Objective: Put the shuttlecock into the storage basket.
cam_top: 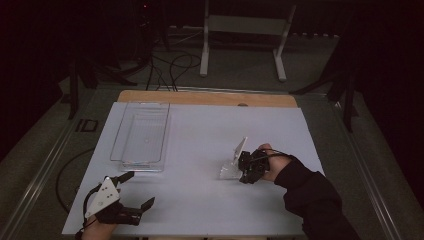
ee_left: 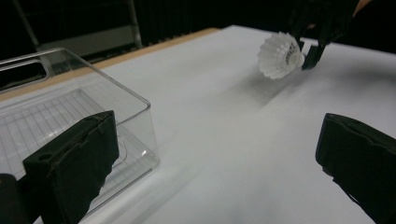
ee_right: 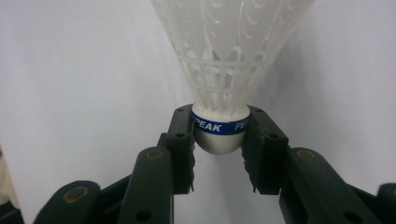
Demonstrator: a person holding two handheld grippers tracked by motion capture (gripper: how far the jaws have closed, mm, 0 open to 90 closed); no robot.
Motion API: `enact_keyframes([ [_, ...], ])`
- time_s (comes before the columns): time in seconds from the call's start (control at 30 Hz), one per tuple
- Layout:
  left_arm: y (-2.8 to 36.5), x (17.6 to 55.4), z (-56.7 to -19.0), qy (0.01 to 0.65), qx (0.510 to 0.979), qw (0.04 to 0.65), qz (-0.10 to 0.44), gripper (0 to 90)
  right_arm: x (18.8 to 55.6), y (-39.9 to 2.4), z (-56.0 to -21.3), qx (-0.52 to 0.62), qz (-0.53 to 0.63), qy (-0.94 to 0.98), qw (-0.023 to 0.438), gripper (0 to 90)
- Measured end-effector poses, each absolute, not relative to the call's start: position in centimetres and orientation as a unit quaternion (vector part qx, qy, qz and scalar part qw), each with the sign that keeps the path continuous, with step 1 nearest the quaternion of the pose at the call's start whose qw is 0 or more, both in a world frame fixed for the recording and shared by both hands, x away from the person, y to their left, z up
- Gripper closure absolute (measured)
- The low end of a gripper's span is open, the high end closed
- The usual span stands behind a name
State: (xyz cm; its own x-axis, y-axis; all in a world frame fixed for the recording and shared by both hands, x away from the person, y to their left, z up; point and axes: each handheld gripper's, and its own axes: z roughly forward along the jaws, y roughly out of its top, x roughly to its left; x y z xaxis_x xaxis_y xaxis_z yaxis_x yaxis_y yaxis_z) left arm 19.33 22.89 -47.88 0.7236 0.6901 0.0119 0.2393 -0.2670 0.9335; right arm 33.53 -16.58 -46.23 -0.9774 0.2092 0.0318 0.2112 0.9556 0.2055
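A white plastic shuttlecock (ee_right: 224, 56) with a blue band round its cork is pinched at the cork by my right gripper (ee_right: 219, 140), which is shut on it. In the high view the shuttlecock (cam_top: 229, 170) is at the table's right of centre, just above the white surface, with the right gripper (cam_top: 243, 169) behind it. From the left gripper view the shuttlecock (ee_left: 279, 55) hangs off the table, skirt pointing left. My left gripper (cam_top: 141, 188) stands open near the front left edge, nothing between its jaws. A clear plastic bin (cam_top: 140, 135) lies empty just beyond it.
The table is covered by a white sheet (cam_top: 200, 210) with a wooden strip (cam_top: 200, 97) at its far edge. The bin's near corner (ee_left: 140, 121) is close to the left jaw. A white stand (cam_top: 245, 30) and cables lie on the floor beyond.
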Motion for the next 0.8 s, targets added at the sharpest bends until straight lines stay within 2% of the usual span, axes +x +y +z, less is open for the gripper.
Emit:
enact_keyframes([
  [0.37,22.0,20.8,-45.3,0.293,0.803,0.488,0.178,0.2,32.6,-16.9,-46.2,-0.100,-0.110,-0.989,0.006,65.9],
  [0.8,20.7,22.0,-42.1,0.269,0.821,0.474,0.167,0.2,31.7,-16.7,-46.1,-0.089,-0.114,-0.989,0.009,65.9],
])
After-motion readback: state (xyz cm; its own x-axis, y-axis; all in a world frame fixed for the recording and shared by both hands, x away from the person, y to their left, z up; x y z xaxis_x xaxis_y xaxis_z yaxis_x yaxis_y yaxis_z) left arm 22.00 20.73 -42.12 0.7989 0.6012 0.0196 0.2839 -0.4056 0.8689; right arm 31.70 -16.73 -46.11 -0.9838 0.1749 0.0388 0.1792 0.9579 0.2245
